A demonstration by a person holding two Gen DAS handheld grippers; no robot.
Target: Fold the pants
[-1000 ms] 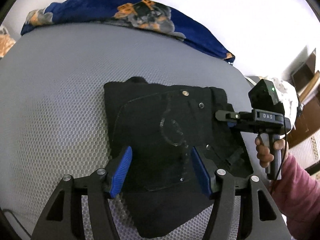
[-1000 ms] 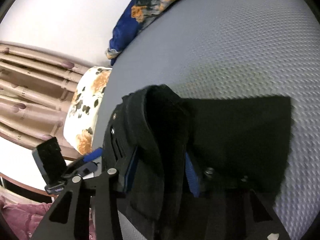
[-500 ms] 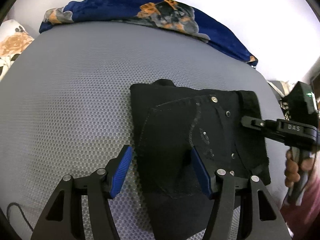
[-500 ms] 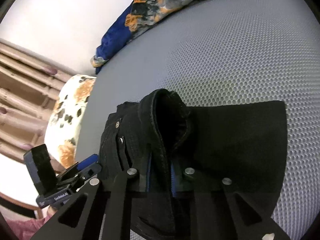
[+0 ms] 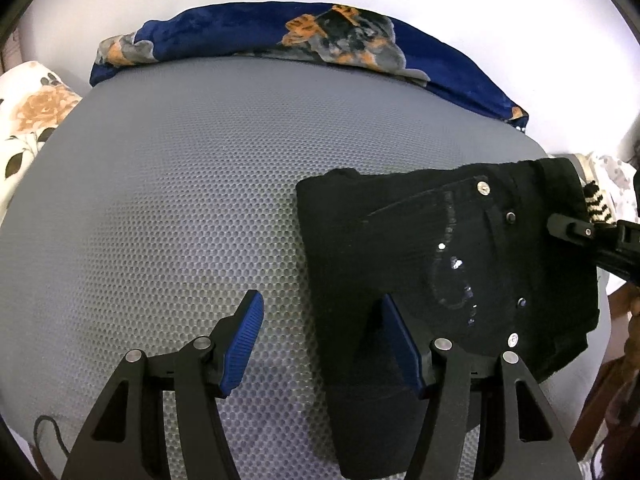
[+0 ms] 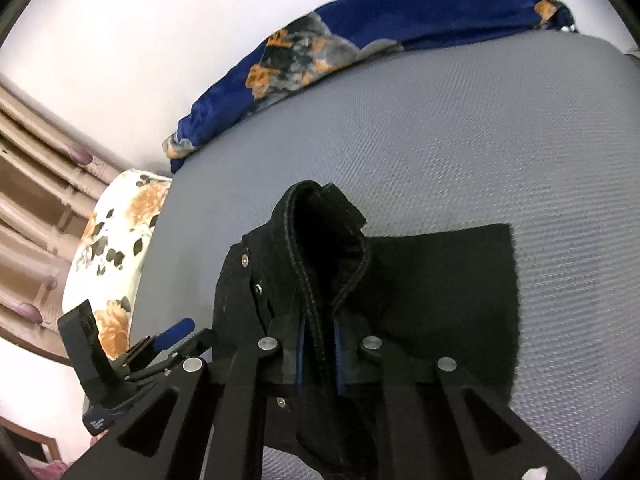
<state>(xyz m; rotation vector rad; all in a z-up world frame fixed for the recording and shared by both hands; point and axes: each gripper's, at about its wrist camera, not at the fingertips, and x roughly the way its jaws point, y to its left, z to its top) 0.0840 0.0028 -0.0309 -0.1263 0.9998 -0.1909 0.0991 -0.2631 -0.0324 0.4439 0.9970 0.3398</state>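
Note:
The black pants [image 5: 440, 240] lie folded on the grey mesh mattress [image 5: 180, 200], with studs and sequins on the top layer. My right gripper [image 6: 320, 332] has its jaws closing on the thick waistband edge [image 6: 328, 240], which stands up in a raised fold; the blue pads press the cloth from both sides. In the left wrist view the right gripper [image 5: 576, 232] reaches in at the pants' right edge. My left gripper [image 5: 322, 344] is open just above the mattress, its right fingertip [image 5: 400, 348] over the pants' near left part, gripping nothing. The left gripper [image 6: 172, 336] also shows at the lower left.
A blue patterned blanket [image 5: 240, 36] lies bunched along the mattress's far edge against the white wall. A floral pillow [image 5: 32, 112] sits at the left corner. Wooden rails [image 6: 32, 200] stand beyond the pillow [image 6: 116, 256]. Bare mattress spreads left of the pants.
The right gripper's jaws have come together on the waistband and risen, pulling that edge up. In the left wrist view the pants have slid to the right of the frame.

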